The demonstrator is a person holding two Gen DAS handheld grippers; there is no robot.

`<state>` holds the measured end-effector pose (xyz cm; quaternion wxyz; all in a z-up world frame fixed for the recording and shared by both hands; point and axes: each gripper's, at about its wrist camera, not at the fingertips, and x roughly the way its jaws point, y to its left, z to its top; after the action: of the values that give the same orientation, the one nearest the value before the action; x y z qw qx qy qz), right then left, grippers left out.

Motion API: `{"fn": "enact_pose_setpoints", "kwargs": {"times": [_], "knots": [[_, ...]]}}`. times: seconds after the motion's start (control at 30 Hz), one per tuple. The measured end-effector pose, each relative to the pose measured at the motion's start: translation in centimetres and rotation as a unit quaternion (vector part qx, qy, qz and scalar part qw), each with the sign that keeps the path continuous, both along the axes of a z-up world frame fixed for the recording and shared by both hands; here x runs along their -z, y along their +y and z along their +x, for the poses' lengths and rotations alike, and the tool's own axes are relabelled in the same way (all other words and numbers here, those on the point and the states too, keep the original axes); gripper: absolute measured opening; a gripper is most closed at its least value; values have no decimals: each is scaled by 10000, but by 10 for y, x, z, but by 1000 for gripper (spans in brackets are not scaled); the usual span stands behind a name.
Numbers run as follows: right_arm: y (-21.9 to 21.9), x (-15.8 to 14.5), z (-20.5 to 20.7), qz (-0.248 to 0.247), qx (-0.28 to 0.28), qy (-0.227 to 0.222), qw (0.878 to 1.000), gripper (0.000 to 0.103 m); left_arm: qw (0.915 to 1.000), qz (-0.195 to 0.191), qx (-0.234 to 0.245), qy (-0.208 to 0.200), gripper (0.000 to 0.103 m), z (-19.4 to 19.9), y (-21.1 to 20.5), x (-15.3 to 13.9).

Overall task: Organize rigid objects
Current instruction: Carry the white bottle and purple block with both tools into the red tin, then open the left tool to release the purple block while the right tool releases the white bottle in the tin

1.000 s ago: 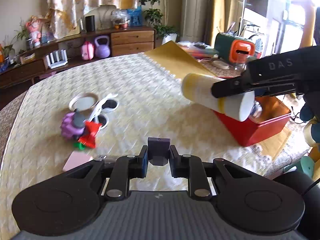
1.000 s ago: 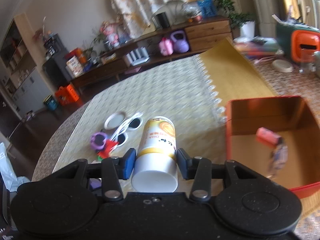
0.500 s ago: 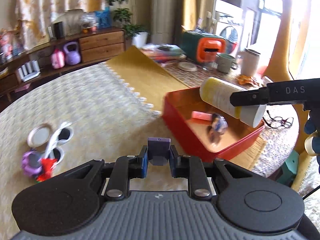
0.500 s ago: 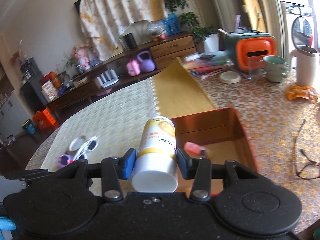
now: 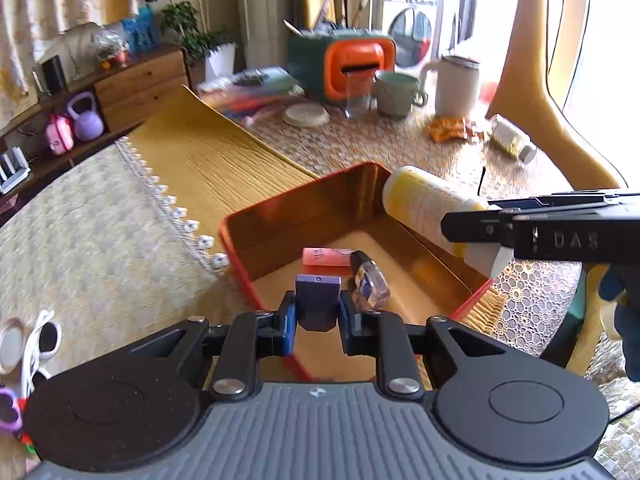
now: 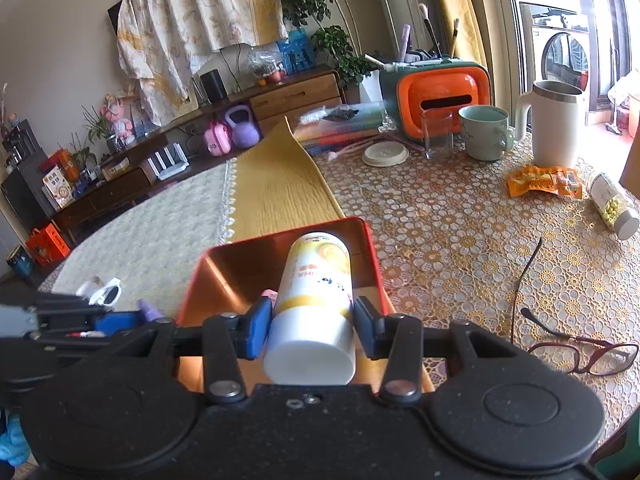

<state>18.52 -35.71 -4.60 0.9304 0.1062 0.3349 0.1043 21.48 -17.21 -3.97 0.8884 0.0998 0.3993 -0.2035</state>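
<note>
My left gripper point(image 5: 317, 312) is shut on a small purple block point(image 5: 317, 300) and holds it over the near edge of the red tin box point(image 5: 236, 232). Inside the box lie a pink eraser-like piece point(image 5: 326, 257) and a small clear bottle point(image 5: 368, 282). My right gripper point(image 6: 310, 320) is shut on a white and yellow bottle point(image 6: 314, 284), held lying along the fingers above the red box point(image 6: 200, 280). The same bottle point(image 5: 428, 204) shows in the left wrist view over the box's far right corner.
White sunglasses point(image 5: 38, 344), a round lid point(image 5: 10, 344) and a purple toy point(image 5: 10, 412) lie on the cream cloth at left. Red-framed glasses point(image 6: 576, 352), a snack packet point(image 6: 544, 180), a pill jar point(image 6: 612, 204), mugs point(image 6: 484, 132) and an orange holder point(image 6: 440, 100) sit to the right.
Both grippers have swung right, from over the cream cloth to above the red box. Each still holds its object.
</note>
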Motion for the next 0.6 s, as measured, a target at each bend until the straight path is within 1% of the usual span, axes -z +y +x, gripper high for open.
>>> {"fn": "enact_pose_setpoints", "kwargs": {"times": [0.13,0.2,0.33,0.4,0.6], "knots": [[0,8,8,-59,-41,68,10000,44,9994,308,93,122,21,17,-22,14],[2,12,11,-116,-69,76,9999,44,9988,402,91,248,21,27,-28,22],[5,19,16,-281,-140,99,9995,44,9975,465,11,535,21,46,-33,35],[8,22,17,-371,-184,118,9991,44,9967,438,35,686,21,53,-34,41],[12,29,19,-477,-276,149,9984,44,9952,522,79,826,21,65,-40,48]]}}
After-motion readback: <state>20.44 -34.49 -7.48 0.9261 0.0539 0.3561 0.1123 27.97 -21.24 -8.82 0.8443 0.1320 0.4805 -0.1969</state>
